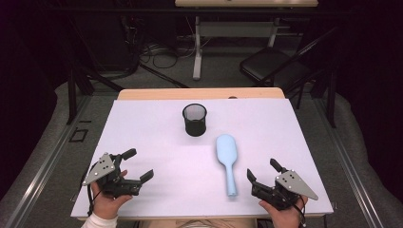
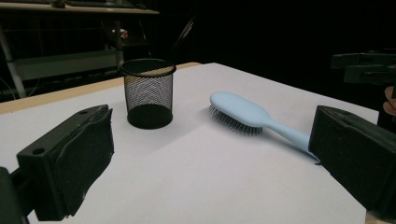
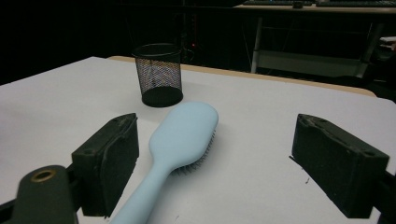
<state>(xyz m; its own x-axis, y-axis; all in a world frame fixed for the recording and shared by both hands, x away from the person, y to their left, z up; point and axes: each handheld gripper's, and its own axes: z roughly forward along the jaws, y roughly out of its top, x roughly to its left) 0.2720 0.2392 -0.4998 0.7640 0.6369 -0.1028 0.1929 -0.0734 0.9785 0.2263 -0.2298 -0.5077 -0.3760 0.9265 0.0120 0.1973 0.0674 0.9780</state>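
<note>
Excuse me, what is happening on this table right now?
A person holds a gripper in each hand at the near edge of a white table. Both the left gripper and the right gripper are open and hold nothing. A light blue hairbrush lies bristles down just beside the right gripper. A black mesh cup stands upright beyond it.

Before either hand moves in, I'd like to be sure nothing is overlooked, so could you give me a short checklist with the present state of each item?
1. Right gripper jaws open, nothing between the pads: ok.
2. Left gripper jaws open, empty: ok.
3. Light blue hairbrush lies flat, bristles down, handle toward the person, untouched: ok.
4. Black mesh cup upright, mouth unobstructed: ok.
5. Brush and cup apart, bare table between them: ok.
6. Whether the cup holds anything inside: cannot tell.
</note>
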